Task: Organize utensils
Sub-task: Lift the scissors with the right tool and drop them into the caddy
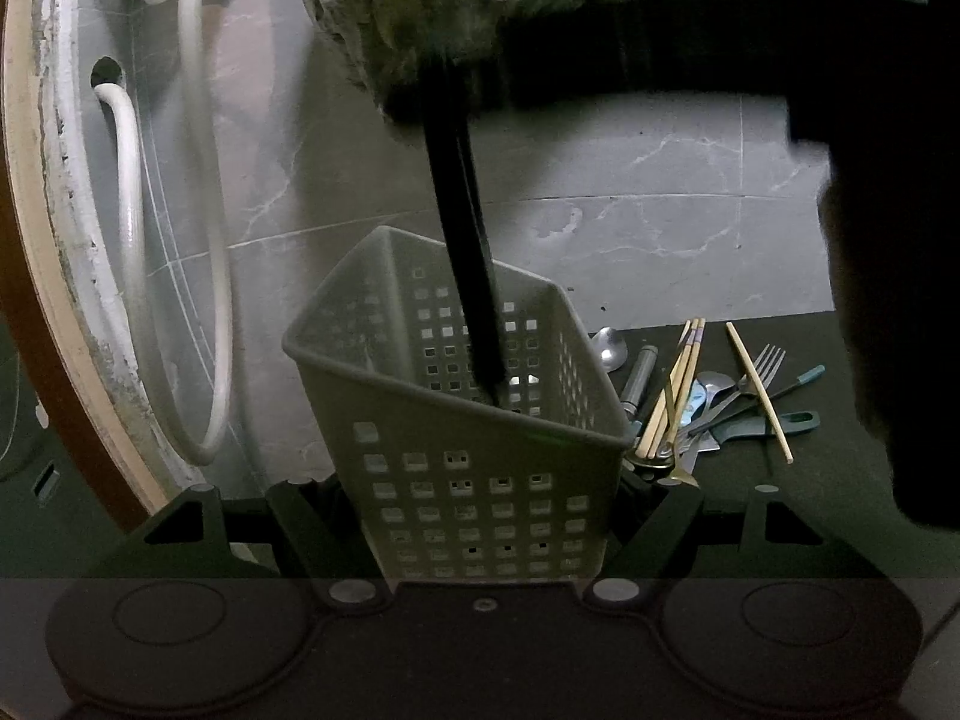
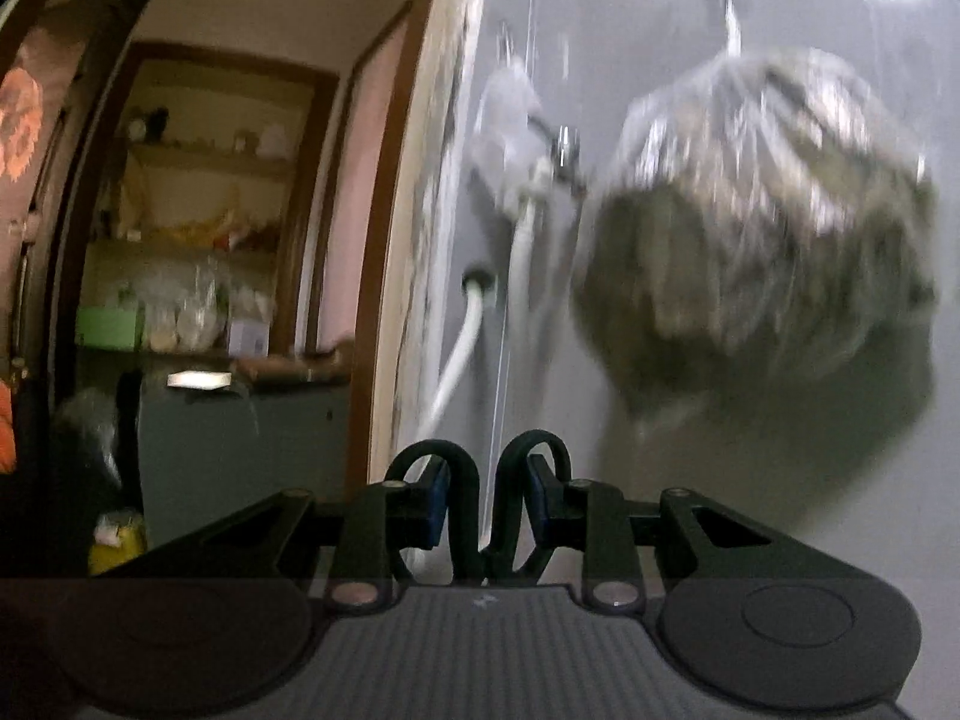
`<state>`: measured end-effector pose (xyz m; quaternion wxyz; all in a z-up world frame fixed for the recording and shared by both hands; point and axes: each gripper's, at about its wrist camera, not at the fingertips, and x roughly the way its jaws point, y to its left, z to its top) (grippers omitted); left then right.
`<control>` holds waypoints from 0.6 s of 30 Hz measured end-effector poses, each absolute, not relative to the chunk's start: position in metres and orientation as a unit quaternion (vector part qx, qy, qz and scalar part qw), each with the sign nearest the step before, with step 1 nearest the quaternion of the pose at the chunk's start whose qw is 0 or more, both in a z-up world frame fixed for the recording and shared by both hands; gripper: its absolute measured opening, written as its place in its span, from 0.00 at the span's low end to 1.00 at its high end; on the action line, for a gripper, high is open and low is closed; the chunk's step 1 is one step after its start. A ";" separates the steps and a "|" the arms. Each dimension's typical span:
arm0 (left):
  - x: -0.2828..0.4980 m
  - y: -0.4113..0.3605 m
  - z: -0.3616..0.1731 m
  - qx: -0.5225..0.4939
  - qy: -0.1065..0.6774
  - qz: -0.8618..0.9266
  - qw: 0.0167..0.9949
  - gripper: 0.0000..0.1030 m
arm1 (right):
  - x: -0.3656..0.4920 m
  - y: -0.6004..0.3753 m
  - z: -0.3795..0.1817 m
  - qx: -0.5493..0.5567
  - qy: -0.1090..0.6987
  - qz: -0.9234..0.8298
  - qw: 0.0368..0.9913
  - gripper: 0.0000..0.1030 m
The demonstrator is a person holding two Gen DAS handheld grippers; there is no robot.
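Observation:
My left gripper [image 1: 486, 489] is shut on a grey perforated basket [image 1: 468, 480], its fingers pressed on the two side walls. A long black utensil [image 1: 462, 228] stands tilted inside the basket, its top hidden behind a dark shape. To the right of the basket, loose utensils lie in a pile on a dark mat [image 1: 810, 480]: a metal spoon [image 1: 609, 348], wooden chopsticks [image 1: 678, 384], a fork [image 1: 756, 372] and teal-handled pieces [image 1: 792, 420]. In the blurred right wrist view, my right gripper [image 2: 489, 480] faces the grey wall with a narrow gap between its blue pads and nothing in it.
A filled plastic bag [image 2: 762, 228] hangs on the grey marbled wall, also seen as the bag [image 1: 432, 12] above the basket. White hoses [image 1: 129, 180] run down the wall by a door frame. A dark shape [image 1: 888, 300] fills the right side. Shelves [image 2: 198, 228] show through the doorway.

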<state>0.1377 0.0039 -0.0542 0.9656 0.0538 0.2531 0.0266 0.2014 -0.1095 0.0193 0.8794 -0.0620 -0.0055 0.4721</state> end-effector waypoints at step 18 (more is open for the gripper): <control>0.139 0.006 -0.052 0.064 0.261 0.019 0.963 0.76 | 0.170 -0.189 0.009 -0.072 0.091 0.395 0.911 1.00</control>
